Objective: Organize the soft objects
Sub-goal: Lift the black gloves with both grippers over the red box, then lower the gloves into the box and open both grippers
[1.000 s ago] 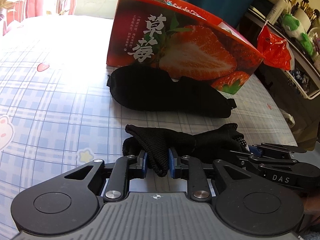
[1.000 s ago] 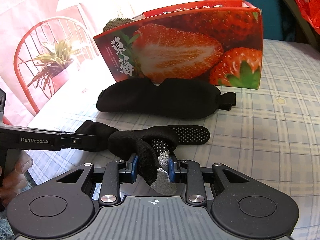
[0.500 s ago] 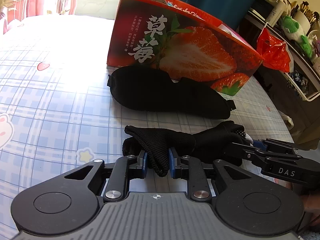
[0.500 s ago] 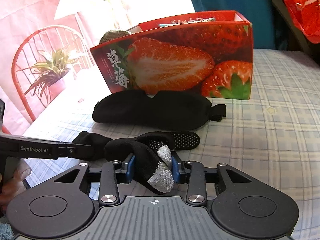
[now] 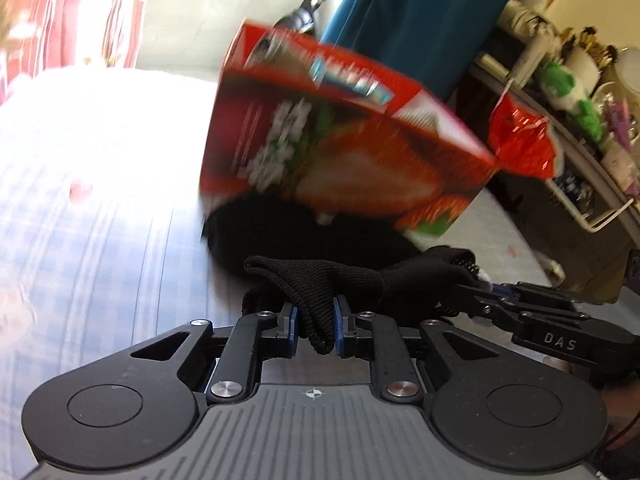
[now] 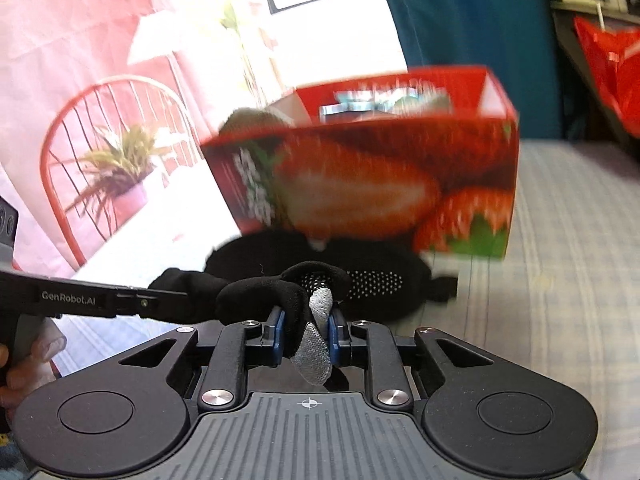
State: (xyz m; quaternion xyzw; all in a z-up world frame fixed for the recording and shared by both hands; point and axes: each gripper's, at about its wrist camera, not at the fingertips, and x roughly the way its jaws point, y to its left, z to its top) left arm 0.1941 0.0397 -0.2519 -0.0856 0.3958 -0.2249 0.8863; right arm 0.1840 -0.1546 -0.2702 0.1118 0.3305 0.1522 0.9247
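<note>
A black knit glove (image 5: 360,280) hangs stretched between both grippers, above the checked tablecloth (image 5: 100,240). My left gripper (image 5: 316,324) pinches its cuff end, jaws closing on the fabric. My right gripper (image 6: 306,330) pinches the grey-tipped finger end of the glove (image 6: 256,296), jaws closing too. Each gripper appears in the other's view: the right gripper (image 5: 480,292) at the right, the left gripper (image 6: 160,300) at the left. A black eye mask (image 5: 280,232) lies on the table behind the glove, against the red strawberry box (image 5: 340,152). The box (image 6: 380,184) stands open-topped with items inside.
A red plastic bag (image 5: 524,136) and a cluttered shelf (image 5: 580,100) stand right of the table. A red chair with a potted plant (image 6: 112,168) is at the far left. A teal cloth (image 5: 420,20) hangs behind the box. A hand (image 6: 24,364) holds the left gripper.
Both grippers have risen with the glove between them, lifting it off the table. The background is now blurred, and the box's inside shows in the right wrist view.
</note>
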